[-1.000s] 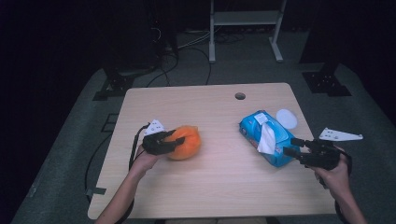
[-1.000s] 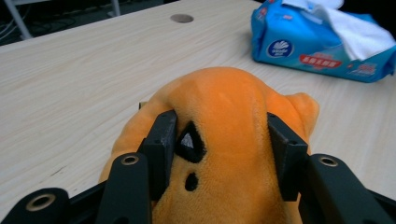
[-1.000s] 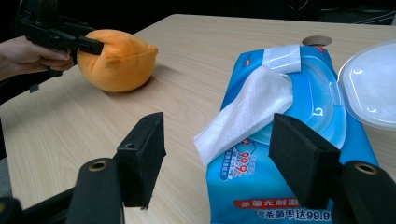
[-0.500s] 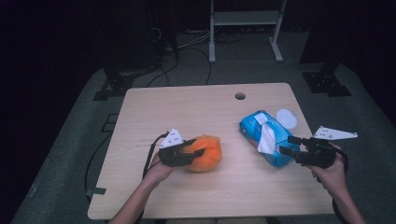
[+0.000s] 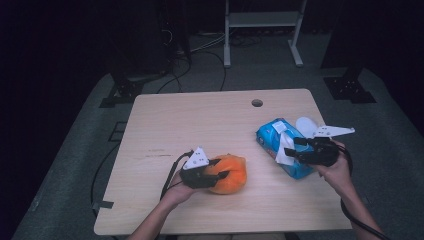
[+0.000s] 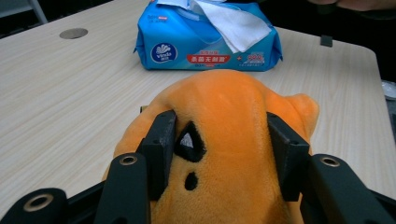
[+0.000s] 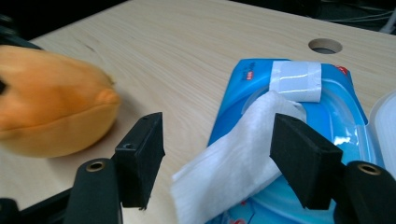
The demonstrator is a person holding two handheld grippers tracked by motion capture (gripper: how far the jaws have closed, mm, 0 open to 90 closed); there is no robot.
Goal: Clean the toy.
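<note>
At the right of the high view, the right hand-held gripper (image 5: 294, 148) stands over the near end of a blue wipe pack (image 5: 280, 150), its jaws spread wide with the white wipe (image 7: 243, 149) lying loose between them and neither pad pressing on it (the right gripper view shows clear gaps on both sides). The wipe trails out of the pack's opening toward that gripper, its free edge nearest the jaws, so the tissue lies straight ahead of them, along their own line. The pack's long axis runs from upper left to lower right of the high view, and its opened lid (image 5: 306, 124) sits just beyond it. Lower centre of the same view, the left hand-held gripper (image 5: 222, 175) is clamped on an orange plush toy (image 5: 231, 172), pads sunk into its sides, on the table (image 5: 200, 120) well apart from the pack. Seen from the left gripper view, the pack (image 6: 205, 42) lies ahead beyond the toy (image 6: 224, 140). The right hand is plainly nearer the wipe; the likely next move is to close on it and draw it out.
</note>
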